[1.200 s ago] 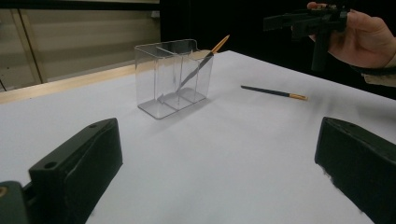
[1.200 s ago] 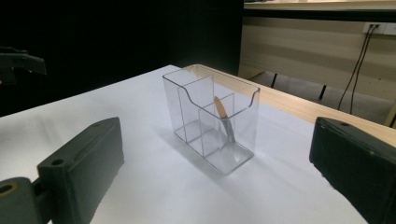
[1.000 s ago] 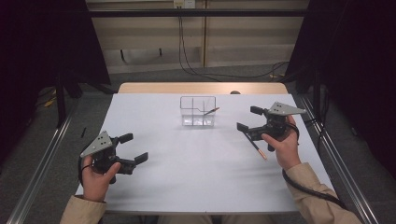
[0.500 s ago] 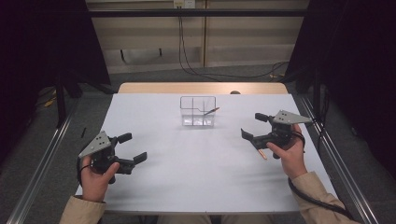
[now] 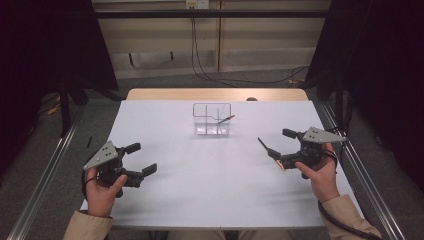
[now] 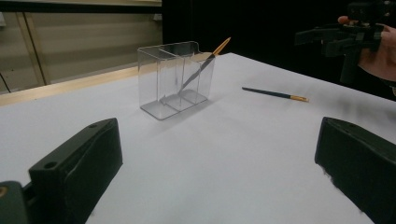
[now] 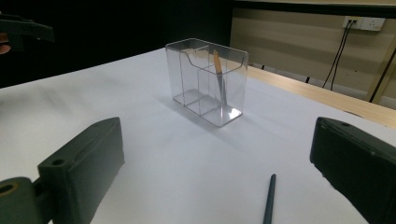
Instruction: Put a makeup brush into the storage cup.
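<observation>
With 1 pencil (image 5: pixel 226 119) already leaning in the clear holder (image 5: pixel 212 120) near the table's (image 5: pixel 210 195) far edge, the right gripper (image 5: pixel 280 148) hangs wide open over a 2nd pencil (image 5: pixel 269 153) lying flat near the right edge, seemingly to grasp it, while the left gripper (image 5: pixel 142 159) waits wide open and empty near the left edge.

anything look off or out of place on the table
One pencil lies loose on the table near the right hand-held gripper, while the other pencil leans tilted inside the clear holder. Nothing looks spilled or damaged, and the holder stands upright.
</observation>
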Tool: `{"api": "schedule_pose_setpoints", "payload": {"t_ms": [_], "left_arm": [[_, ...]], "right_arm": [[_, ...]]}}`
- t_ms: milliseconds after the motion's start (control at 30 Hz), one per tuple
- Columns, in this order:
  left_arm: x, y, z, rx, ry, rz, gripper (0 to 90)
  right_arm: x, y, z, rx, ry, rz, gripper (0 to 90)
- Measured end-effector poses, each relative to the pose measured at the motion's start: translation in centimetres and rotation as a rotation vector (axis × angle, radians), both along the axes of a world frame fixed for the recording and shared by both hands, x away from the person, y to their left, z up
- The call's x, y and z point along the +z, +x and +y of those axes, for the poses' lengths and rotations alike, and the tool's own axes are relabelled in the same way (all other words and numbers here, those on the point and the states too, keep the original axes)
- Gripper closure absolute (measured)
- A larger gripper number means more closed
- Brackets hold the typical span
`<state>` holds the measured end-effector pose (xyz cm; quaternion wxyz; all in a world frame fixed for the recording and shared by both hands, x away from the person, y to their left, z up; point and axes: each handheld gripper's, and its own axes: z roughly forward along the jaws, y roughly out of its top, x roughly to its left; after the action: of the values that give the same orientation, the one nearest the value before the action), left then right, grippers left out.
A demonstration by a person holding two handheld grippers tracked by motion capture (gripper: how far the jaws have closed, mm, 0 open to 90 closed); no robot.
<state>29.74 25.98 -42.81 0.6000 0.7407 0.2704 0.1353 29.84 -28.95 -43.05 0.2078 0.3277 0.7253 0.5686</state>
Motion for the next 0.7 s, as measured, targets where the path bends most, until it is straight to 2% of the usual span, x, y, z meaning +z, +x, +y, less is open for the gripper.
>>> {"api": "schedule_pose_setpoints", "payload": {"t_ms": [233, 500, 700], "left_arm": [[0.1, 0.1, -0.4, 0.0, 0.001, -0.003, 0.7], [0.1, 0.1, -0.3, -0.002, -0.002, -0.002, 0.8], [0.1, 0.0, -0.4, -0.002, 0.0, -0.004, 0.7]], "right_arm": [[-0.3, -1.2, -1.1, -0.018, -0.001, 0.012, 2.3], [-0.1, -2.3, -2.1, -0.025, 0.002, 0.004, 2.2], [-0.6, -2.8, -2.5, -0.027, -0.007, 0.026, 2.2]]}}
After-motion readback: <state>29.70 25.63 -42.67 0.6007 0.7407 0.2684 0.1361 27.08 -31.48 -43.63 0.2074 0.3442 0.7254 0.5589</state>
